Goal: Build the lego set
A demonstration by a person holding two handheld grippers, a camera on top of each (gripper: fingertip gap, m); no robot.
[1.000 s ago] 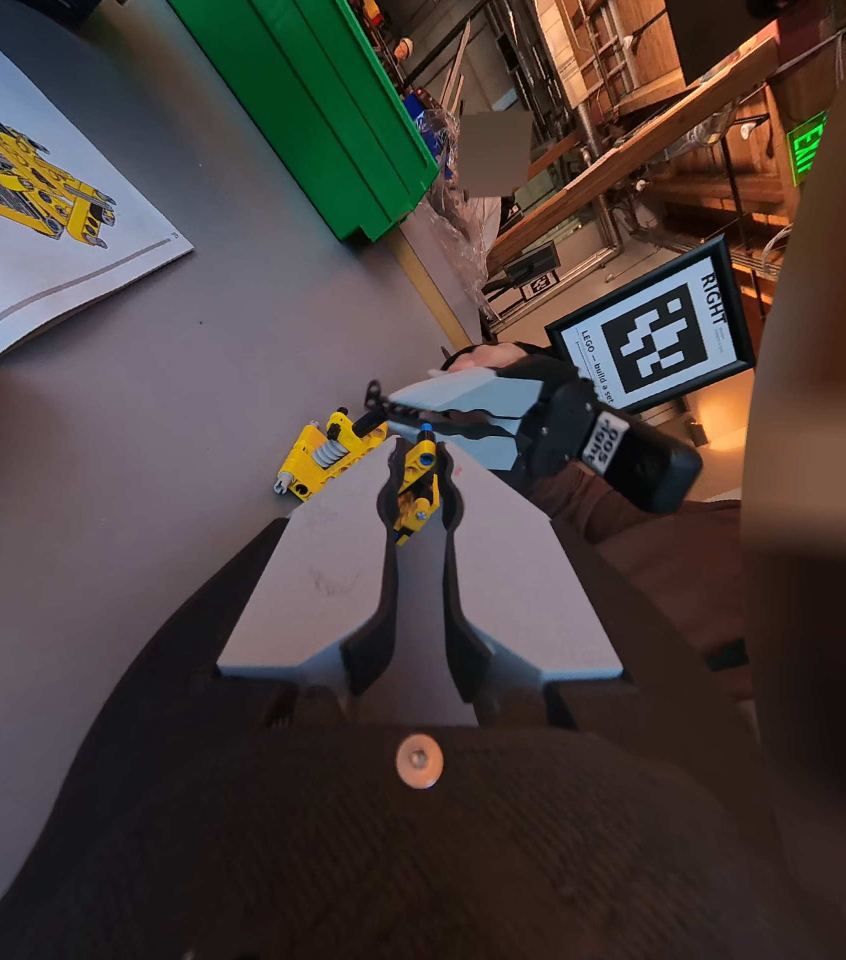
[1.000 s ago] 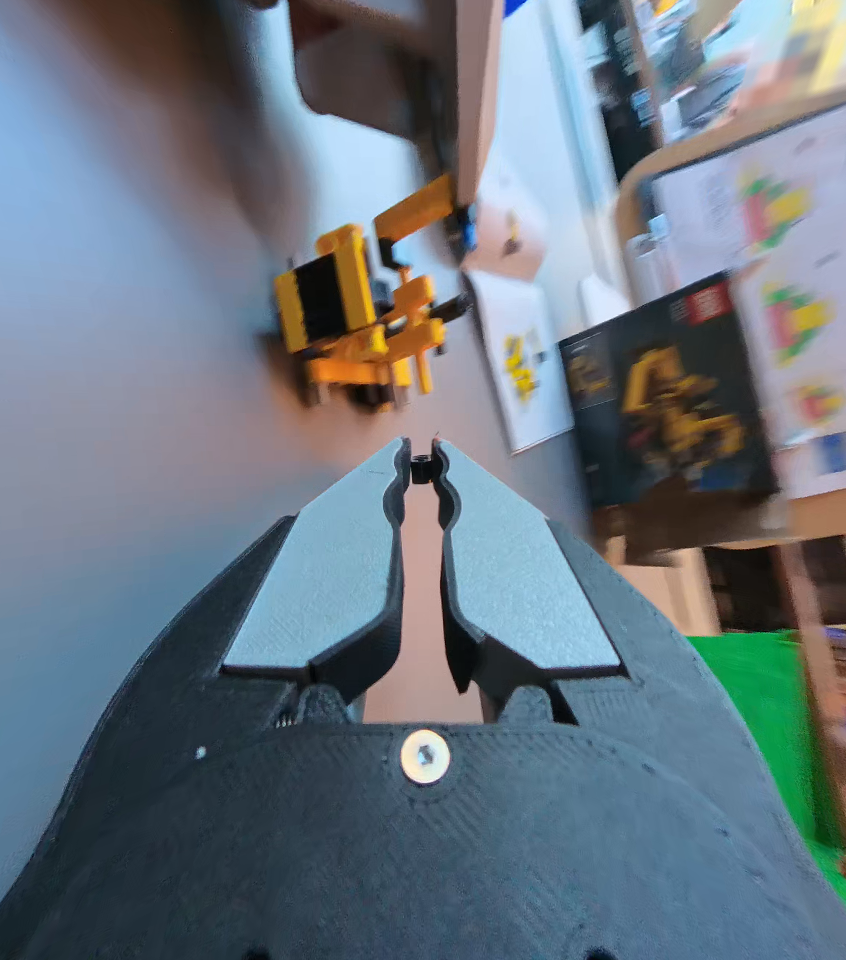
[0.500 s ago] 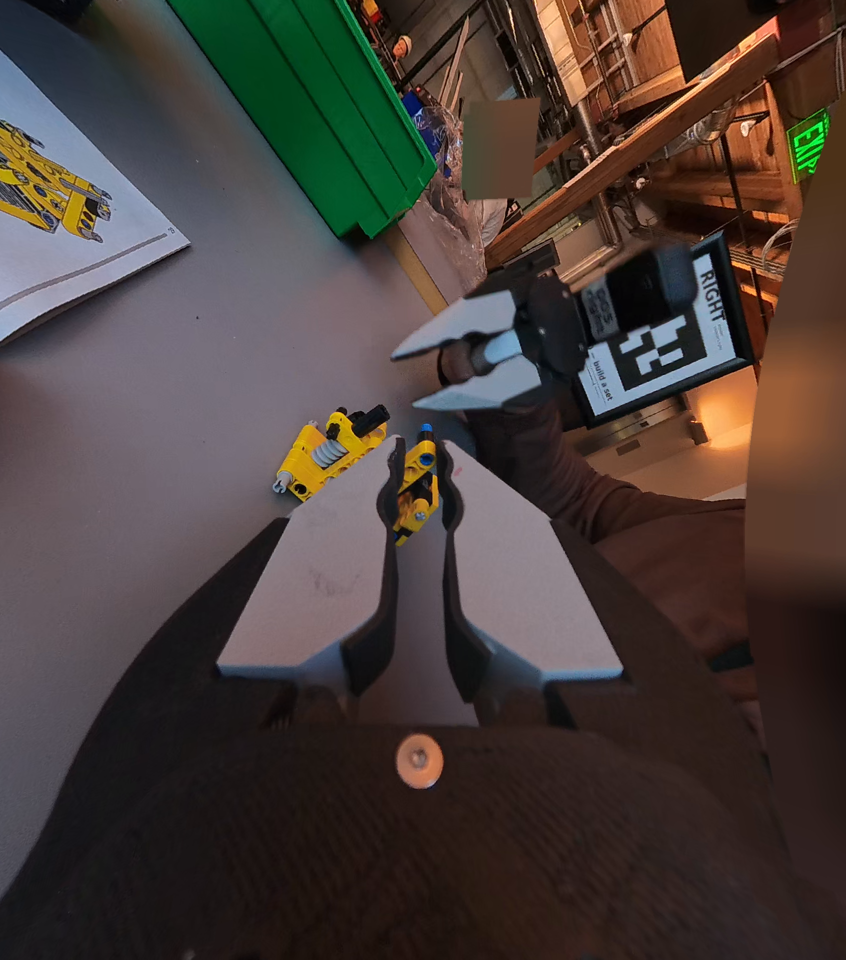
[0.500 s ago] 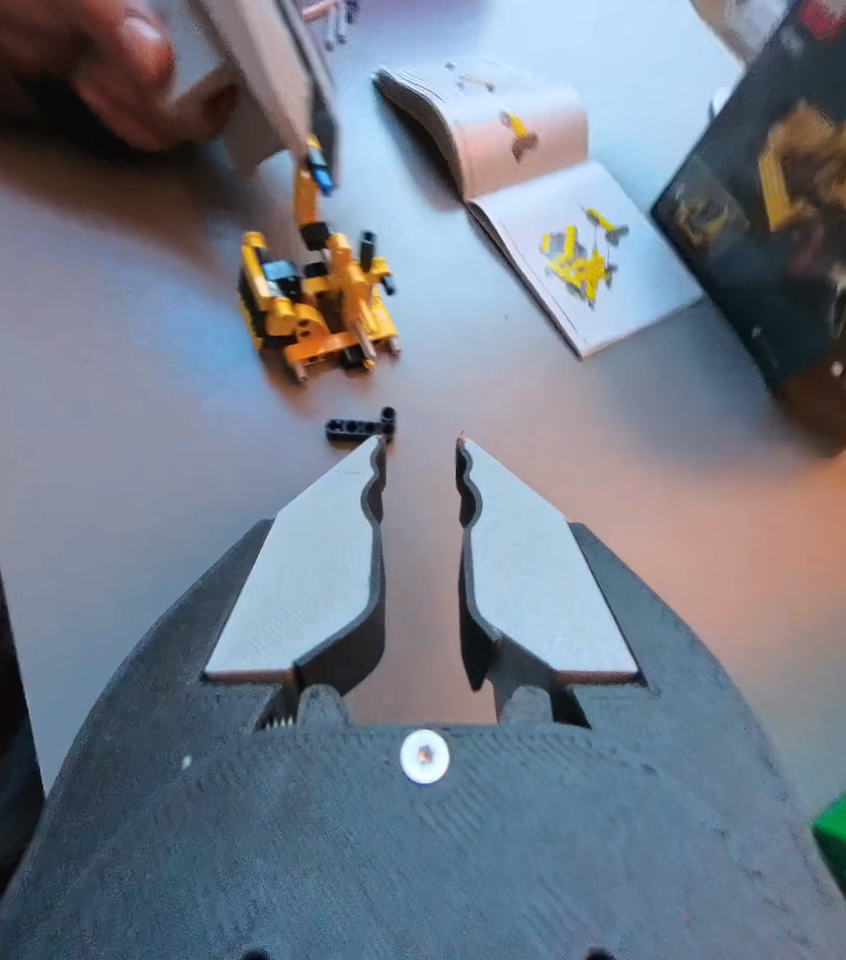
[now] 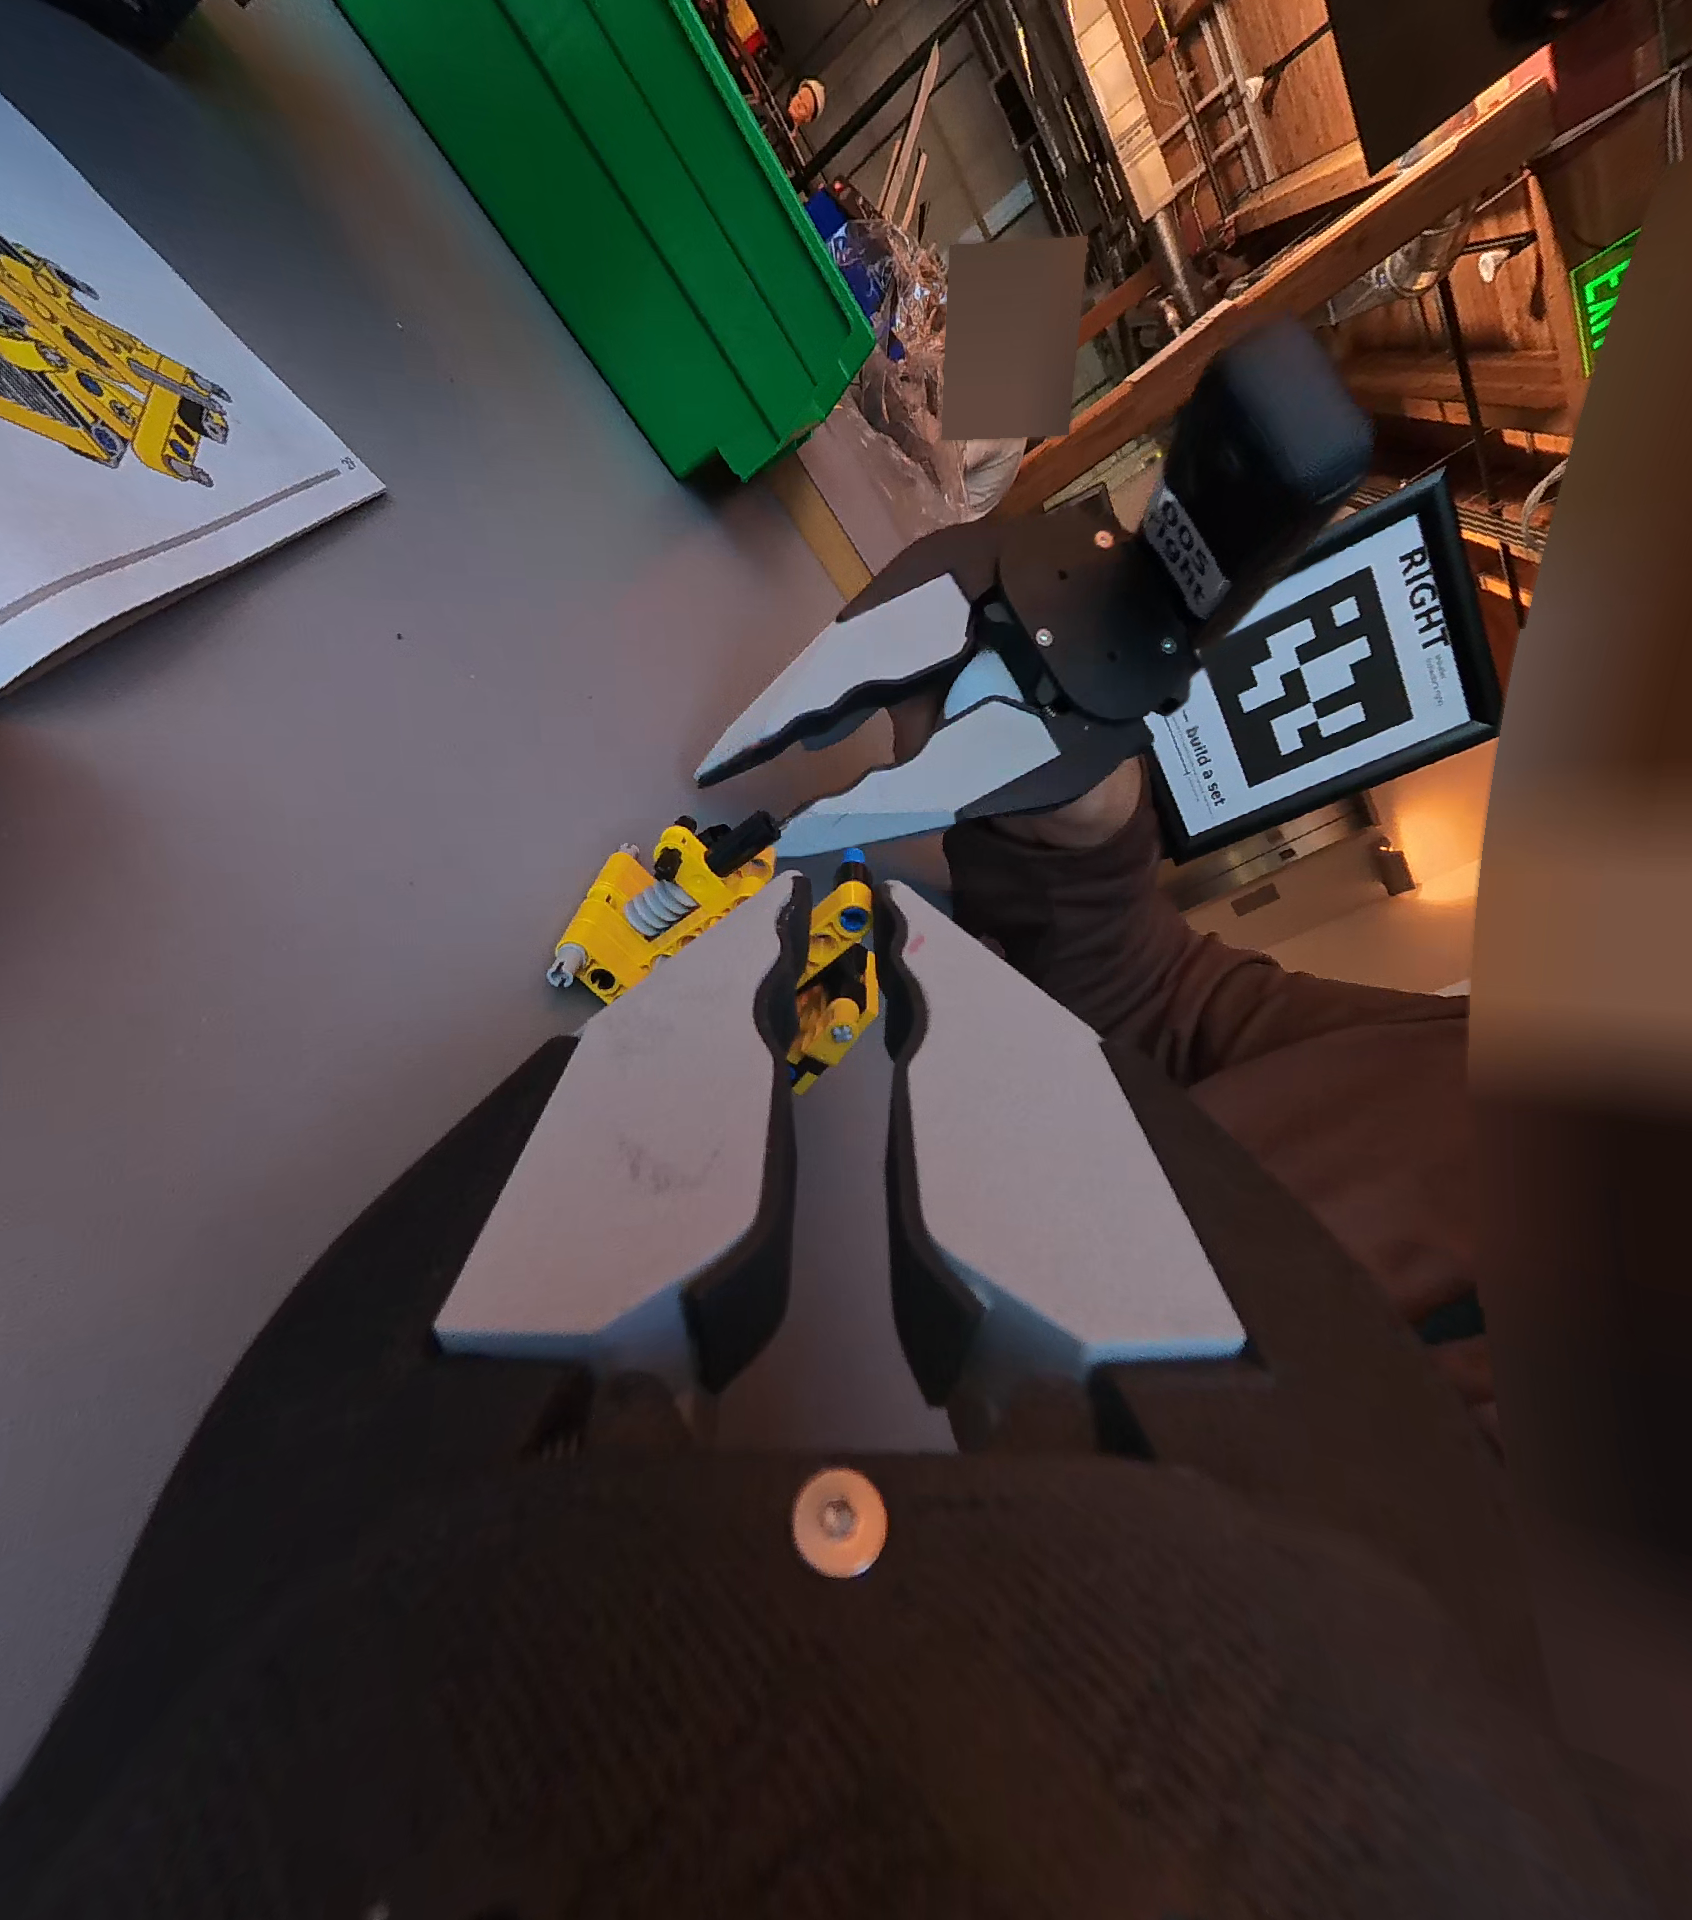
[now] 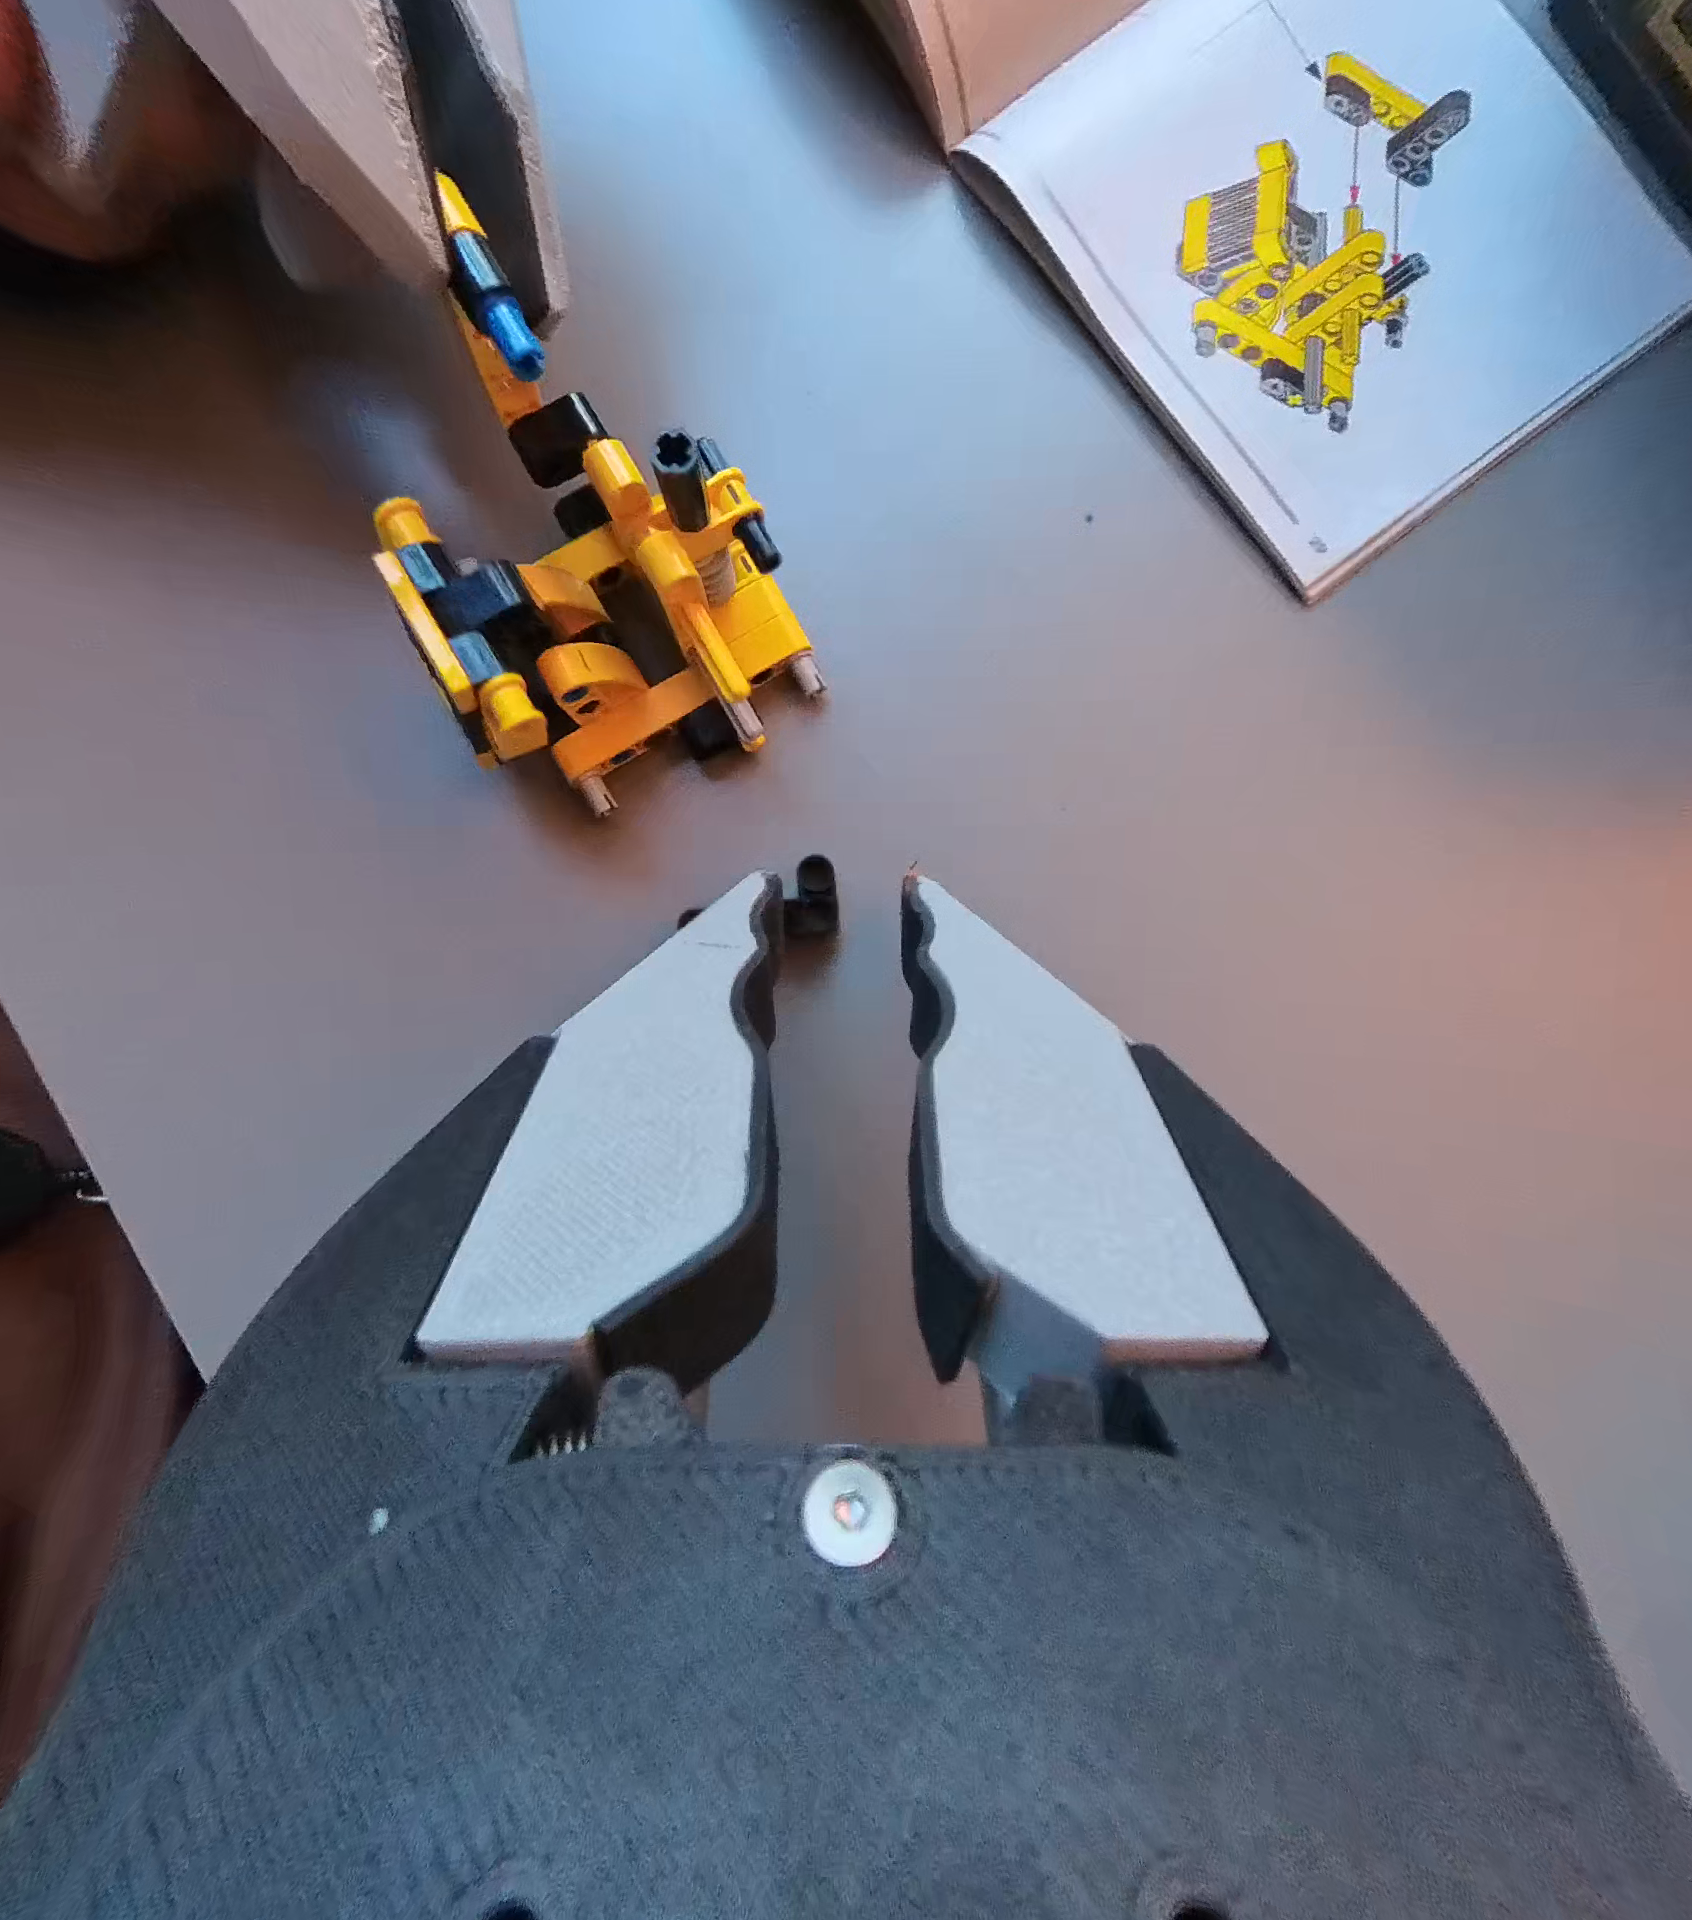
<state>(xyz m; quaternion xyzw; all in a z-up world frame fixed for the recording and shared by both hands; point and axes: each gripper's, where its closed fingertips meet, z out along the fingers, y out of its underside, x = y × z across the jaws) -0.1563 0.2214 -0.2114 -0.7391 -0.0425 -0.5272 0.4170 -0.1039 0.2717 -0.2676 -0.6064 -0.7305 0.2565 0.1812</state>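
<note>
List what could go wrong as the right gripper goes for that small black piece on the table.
1. The small black piece sits off-centre, against one fingertip of the open right gripper; closing may flick it away.
2. The left gripper pinches only the yellow arm of the yellow model; it may twist or pop apart.

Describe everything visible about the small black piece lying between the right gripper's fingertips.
The black piece is small, dark and plastic-looking, with an upright round stub at one end and a short bar running sideways, partly hidden behind a finger of the right gripper. It lies flat on the grey table, loose, just short of the yellow model. The jaws stand open around it; it sits nearer that finger, and contact cannot be told.
</note>
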